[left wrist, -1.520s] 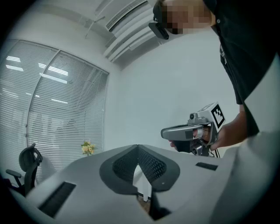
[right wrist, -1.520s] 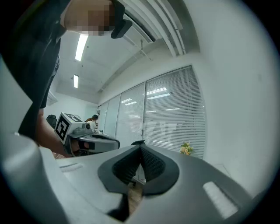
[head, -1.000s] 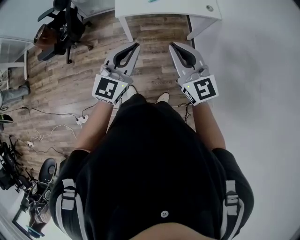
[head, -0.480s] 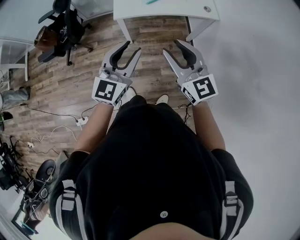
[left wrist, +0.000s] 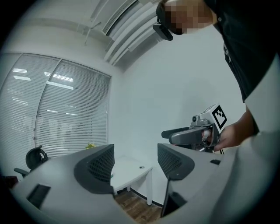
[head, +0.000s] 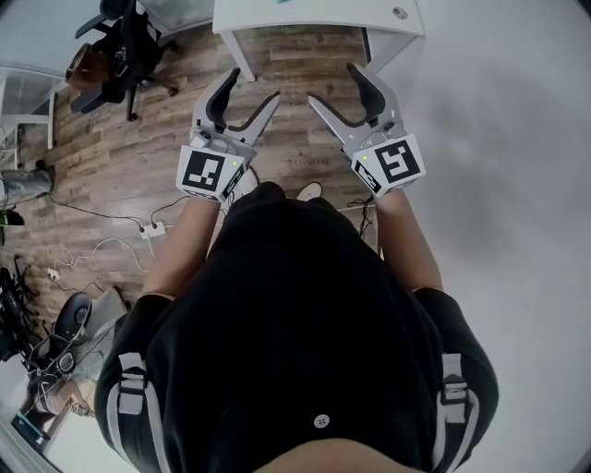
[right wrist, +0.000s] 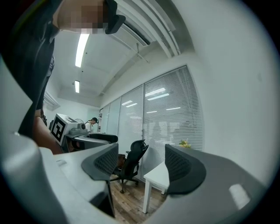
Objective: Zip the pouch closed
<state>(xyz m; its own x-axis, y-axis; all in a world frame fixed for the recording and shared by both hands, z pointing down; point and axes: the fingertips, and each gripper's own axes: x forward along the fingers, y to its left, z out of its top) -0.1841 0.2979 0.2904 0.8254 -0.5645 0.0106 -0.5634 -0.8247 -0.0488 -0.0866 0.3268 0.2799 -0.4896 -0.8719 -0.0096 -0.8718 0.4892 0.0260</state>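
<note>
No pouch shows in any view. In the head view my left gripper (head: 251, 88) and right gripper (head: 334, 85) are held side by side, level, in front of the person's body, pointing at a white table (head: 314, 17). Both sets of jaws are opening and stand wide with only air between them. In the left gripper view the left gripper (left wrist: 135, 164) frames the table (left wrist: 131, 168), with the right gripper (left wrist: 192, 135) off to the right. In the right gripper view the right gripper (right wrist: 142, 164) frames the table's corner (right wrist: 157, 175), with the left gripper (right wrist: 87, 138) at the left.
A black office chair (head: 120, 46) stands on the wooden floor at the far left and also shows as the chair (right wrist: 131, 162) by the window blinds. Cables and a power strip (head: 152, 231) lie on the floor at the left. A white wall (head: 517, 139) runs along the right.
Both grippers went from shut to wide open. Both hands moved forward, towards the white table.
</note>
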